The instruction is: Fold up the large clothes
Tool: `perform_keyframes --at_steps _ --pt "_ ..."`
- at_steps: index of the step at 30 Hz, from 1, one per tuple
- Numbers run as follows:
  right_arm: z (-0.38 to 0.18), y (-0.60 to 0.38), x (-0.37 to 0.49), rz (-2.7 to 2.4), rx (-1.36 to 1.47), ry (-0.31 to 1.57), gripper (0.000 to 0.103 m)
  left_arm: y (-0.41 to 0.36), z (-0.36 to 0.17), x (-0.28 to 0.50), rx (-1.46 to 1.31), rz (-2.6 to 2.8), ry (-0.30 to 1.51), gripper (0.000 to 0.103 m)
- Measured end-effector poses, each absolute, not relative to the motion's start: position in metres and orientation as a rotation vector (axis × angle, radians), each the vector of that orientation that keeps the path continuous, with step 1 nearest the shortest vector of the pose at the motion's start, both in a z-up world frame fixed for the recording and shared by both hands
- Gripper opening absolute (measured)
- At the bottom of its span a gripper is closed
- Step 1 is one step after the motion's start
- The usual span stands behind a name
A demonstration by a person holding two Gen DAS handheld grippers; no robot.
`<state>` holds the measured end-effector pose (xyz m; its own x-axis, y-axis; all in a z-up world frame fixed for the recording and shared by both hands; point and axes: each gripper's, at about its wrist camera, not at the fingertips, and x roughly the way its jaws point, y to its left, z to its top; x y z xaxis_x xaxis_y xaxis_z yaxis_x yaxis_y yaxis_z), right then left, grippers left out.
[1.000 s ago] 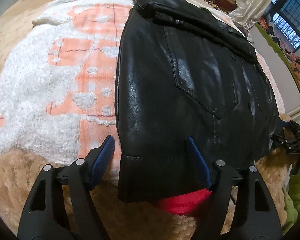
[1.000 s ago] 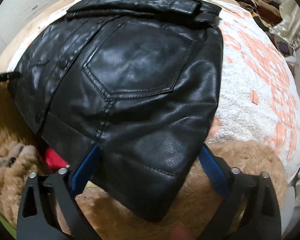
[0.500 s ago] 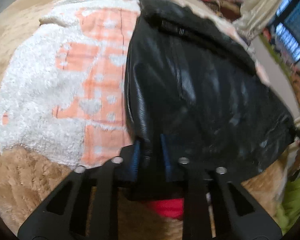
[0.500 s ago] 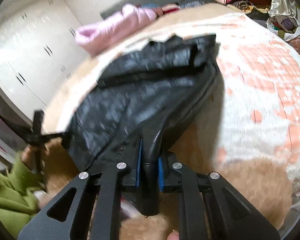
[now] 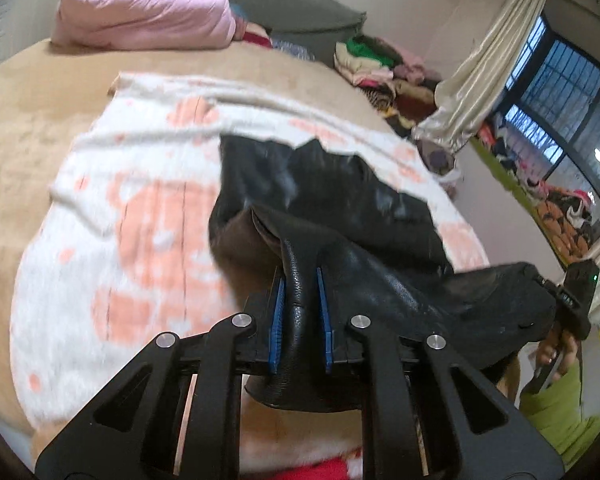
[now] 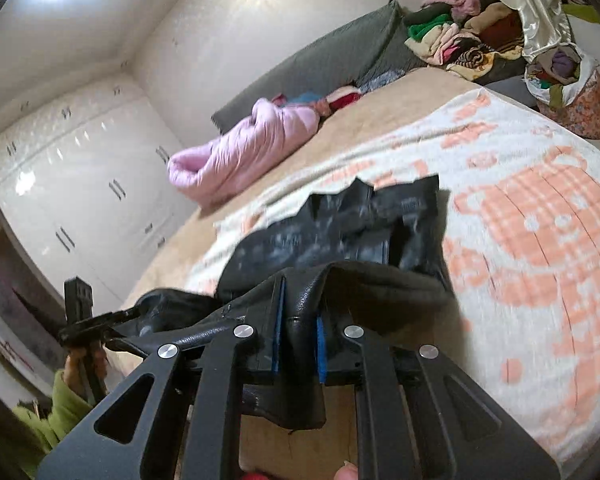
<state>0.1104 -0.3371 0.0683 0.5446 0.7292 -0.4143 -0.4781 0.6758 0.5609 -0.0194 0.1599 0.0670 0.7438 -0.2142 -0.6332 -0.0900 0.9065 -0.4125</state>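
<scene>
Only the right view shows wardrobes; both grippers clench what seems a leather jacket.

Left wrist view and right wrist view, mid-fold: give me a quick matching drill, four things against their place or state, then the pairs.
1. black leather garment
2. pink puffy quilted jacket
3. white and orange plush blanket
4. pile of mixed clothes

A. spread on the bed under the garment
B. heaped beyond the bed's far corner
C. clamped by the left hand-held gripper and the right hand-held gripper
D. bundled near the headboard

Pairs: 1-C, 2-D, 3-A, 4-B
</scene>
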Motion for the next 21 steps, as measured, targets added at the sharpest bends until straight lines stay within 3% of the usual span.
perform_keyframes --at_steps 8,21 --pt "0.068 -0.332 0.171 0.687 0.490 0.670 0.012 0.163 0.087 0.033 -0.454 -0.023 0.672 0.011" --pt "0.047 -0.308 0.244 0.608 0.528 0.745 0.014 0.180 0.071 0.106 -0.490 0.000 0.723 0.016"
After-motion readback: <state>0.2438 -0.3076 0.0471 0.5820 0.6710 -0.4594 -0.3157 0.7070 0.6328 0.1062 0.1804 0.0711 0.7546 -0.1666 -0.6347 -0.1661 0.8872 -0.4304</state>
